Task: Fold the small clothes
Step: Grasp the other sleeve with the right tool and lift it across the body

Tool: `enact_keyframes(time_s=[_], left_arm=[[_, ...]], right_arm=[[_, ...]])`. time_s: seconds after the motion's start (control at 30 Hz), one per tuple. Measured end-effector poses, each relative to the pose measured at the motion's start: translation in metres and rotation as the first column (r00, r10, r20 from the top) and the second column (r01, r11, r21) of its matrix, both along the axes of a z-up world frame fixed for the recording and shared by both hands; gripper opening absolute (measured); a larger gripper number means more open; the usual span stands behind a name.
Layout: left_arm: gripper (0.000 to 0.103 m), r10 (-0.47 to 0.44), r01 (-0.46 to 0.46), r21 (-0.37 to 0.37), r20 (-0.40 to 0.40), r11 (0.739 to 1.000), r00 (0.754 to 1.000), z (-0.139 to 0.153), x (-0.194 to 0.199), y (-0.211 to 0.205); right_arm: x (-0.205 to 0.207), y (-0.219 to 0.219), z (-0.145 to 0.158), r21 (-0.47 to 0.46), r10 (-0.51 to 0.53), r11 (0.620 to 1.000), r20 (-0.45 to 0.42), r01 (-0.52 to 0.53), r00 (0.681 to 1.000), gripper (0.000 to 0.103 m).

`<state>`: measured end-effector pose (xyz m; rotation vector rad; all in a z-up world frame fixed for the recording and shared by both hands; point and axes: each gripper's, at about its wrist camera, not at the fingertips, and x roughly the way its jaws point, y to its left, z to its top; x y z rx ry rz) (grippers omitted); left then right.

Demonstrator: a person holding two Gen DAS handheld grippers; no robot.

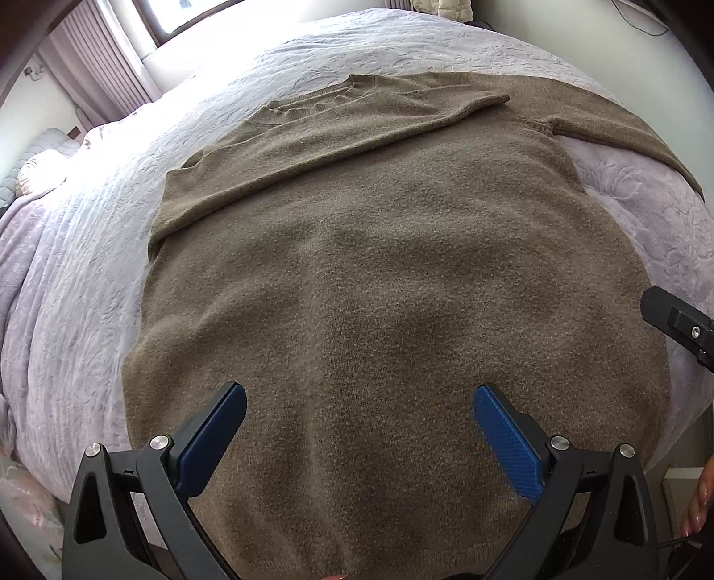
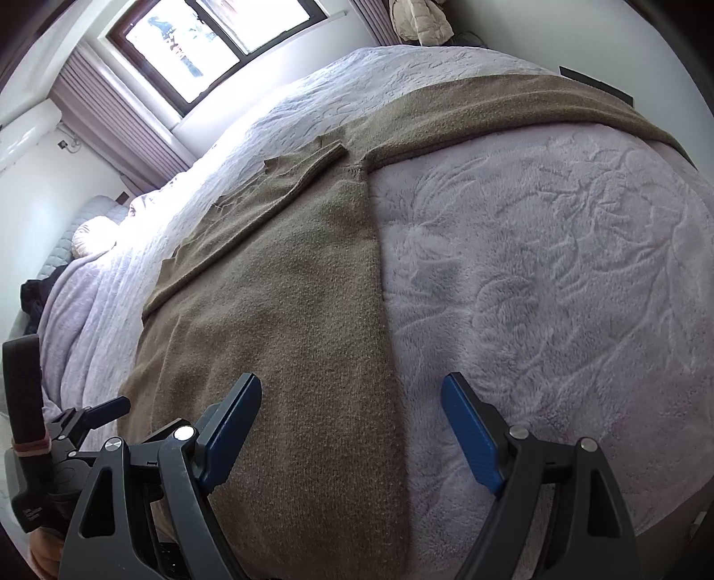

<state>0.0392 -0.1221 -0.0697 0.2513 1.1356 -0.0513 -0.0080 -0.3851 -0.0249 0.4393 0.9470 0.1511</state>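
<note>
A brown knit sweater (image 1: 379, 267) lies flat on a lilac bedspread (image 1: 76, 276), neck at the far end. Its left sleeve (image 1: 339, 147) is folded across the chest. Its right sleeve (image 1: 624, 129) stretches out to the right. My left gripper (image 1: 359, 401) is open and empty above the sweater's lower body. In the right wrist view the sweater (image 2: 290, 312) fills the left half and the outstretched sleeve (image 2: 513, 107) runs along the top. My right gripper (image 2: 350, 397) is open and empty over the sweater's right side edge.
The bedspread (image 2: 558, 267) spreads wide to the right of the sweater. A window (image 2: 196, 40) and curtains (image 2: 116, 129) stand beyond the bed. The right gripper's body (image 1: 682, 325) shows at the left wrist view's right edge. The left gripper's body (image 2: 49, 446) shows at lower left.
</note>
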Motion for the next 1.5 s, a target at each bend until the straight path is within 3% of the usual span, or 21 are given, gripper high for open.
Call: enact_keyframes(time_s=[0.17, 0.53, 0.8, 0.97, 1.13, 1.3, 1.4, 1.5], left_arm=[[0.102, -0.004, 0.004, -0.015, -0.014, 1.000, 1.000, -0.004, 0.009, -0.002], [0.102, -0.059, 0.053, -0.120, -0.044, 0.991, 0.997, -0.007, 0.036, -0.017], [0.102, -0.043, 0.050, -0.124, 0.057, 0.991, 0.997, 0.015, 0.076, -0.028], [0.102, -0.008, 0.027, -0.127, 0.148, 0.992, 0.989, 0.028, 0.116, -0.044], [0.102, -0.002, 0.028, -0.151, 0.171, 0.988, 0.985, 0.030, 0.155, -0.068], [0.102, 0.023, 0.014, -0.191, 0.190, 0.982, 0.982, 0.030, 0.183, -0.096], [0.102, 0.021, 0.014, -0.178, 0.192, 0.984, 0.981, 0.020, 0.196, -0.116], [0.102, 0.012, 0.014, -0.127, 0.203, 0.992, 0.979, 0.006, 0.202, -0.134]], right_arm=[[0.004, -0.006, 0.004, 0.026, -0.004, 1.000, 0.021, 0.003, 1.000, 0.085], [0.017, -0.034, 0.008, 0.093, -0.059, 0.994, 0.055, 0.054, 0.997, 0.086], [0.042, -0.082, 0.017, 0.210, -0.137, 0.972, 0.137, 0.106, 0.981, 0.086], [0.068, -0.137, 0.014, 0.349, -0.281, 0.911, 0.140, 0.218, 0.950, 0.086], [0.085, -0.183, 0.012, 0.437, -0.419, 0.836, 0.116, 0.332, 0.901, 0.085], [0.092, -0.220, -0.002, 0.539, -0.570, 0.706, 0.048, 0.459, 0.820, 0.081], [0.092, -0.238, -0.009, 0.616, -0.624, 0.630, 0.038, 0.473, 0.781, 0.079], [0.098, -0.249, -0.007, 0.643, -0.625, 0.623, 0.065, 0.446, 0.778, 0.073]])
